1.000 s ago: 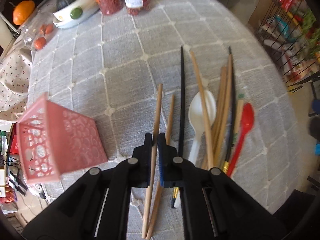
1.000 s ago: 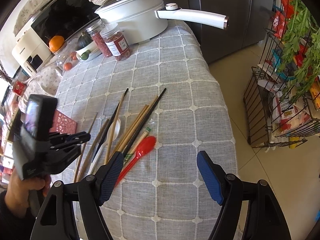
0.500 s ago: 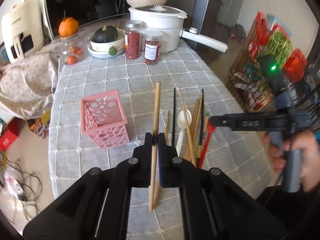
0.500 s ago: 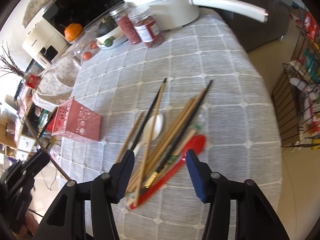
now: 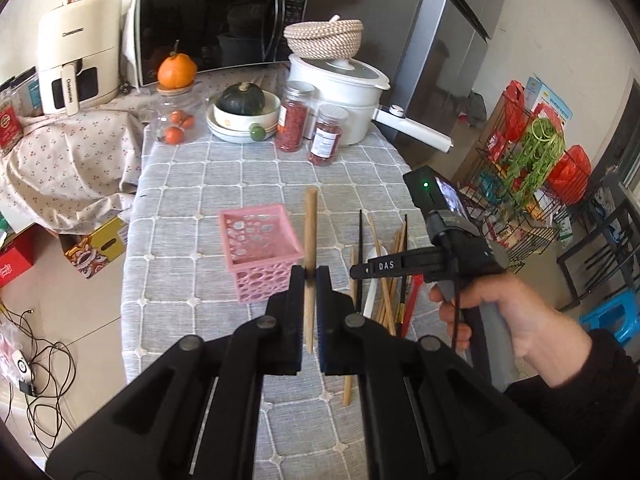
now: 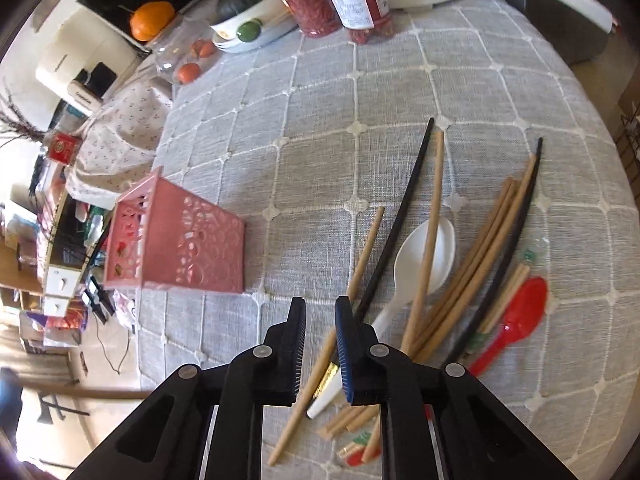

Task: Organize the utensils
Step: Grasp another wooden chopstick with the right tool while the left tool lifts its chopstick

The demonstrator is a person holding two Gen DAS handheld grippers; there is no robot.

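My left gripper (image 5: 310,276) is shut on a wooden chopstick (image 5: 310,232) and holds it in the air, just right of the pink perforated basket (image 5: 256,240). The basket stands upright on the grey quilted tablecloth (image 5: 240,184). My right gripper (image 6: 320,304) hovers over the left edge of the utensil pile. Its jaws are closing and a narrow gap remains. A loose wooden chopstick (image 6: 364,256) runs under the blue pad and shows in that gap, not pressed. The pile holds a white spoon (image 6: 424,256), a red spoon (image 6: 516,320), black chopsticks (image 6: 400,220) and several wooden chopsticks (image 6: 480,248).
At the far end of the table stand two jars (image 5: 294,120), a white pot (image 5: 340,92) with a long handle and a bowl (image 5: 244,116) holding a squash. A wire rack (image 5: 520,184) stands right of the table. A hand (image 5: 500,308) holds the right gripper.
My left gripper has risen and tipped up with the chopstick, now beside the basket. My right gripper came down and left over the pile, and its jaws went from wide to nearly closed.
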